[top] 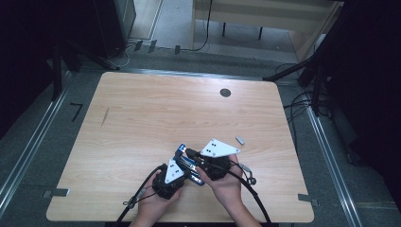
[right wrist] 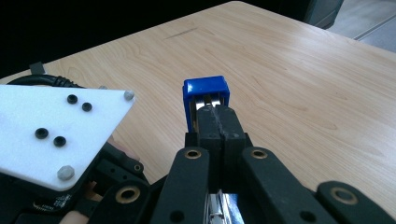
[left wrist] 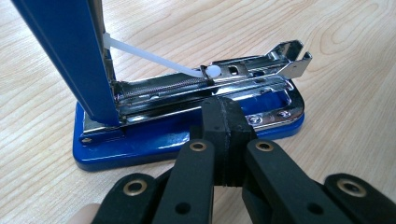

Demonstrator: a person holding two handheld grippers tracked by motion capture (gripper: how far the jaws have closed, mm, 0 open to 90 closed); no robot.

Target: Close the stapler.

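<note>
— Jaws first: from the high view, how do they stand?
— Both grippers, left gripper (top: 182, 166) and right gripper (top: 193, 155), crowd the blue stapler (top: 185, 161) near the tabletop's (top: 142, 118) front edge.
— And the left gripper view?
— Closed, nothing between them, tips pressing the stapler's base (left wrist: 187, 135) beside its open staple channel (left wrist: 205, 81).
— The right gripper view?
— Shut too, tips against the raised blue lid (right wrist: 205, 93), which may snap down if they slip.
</note>
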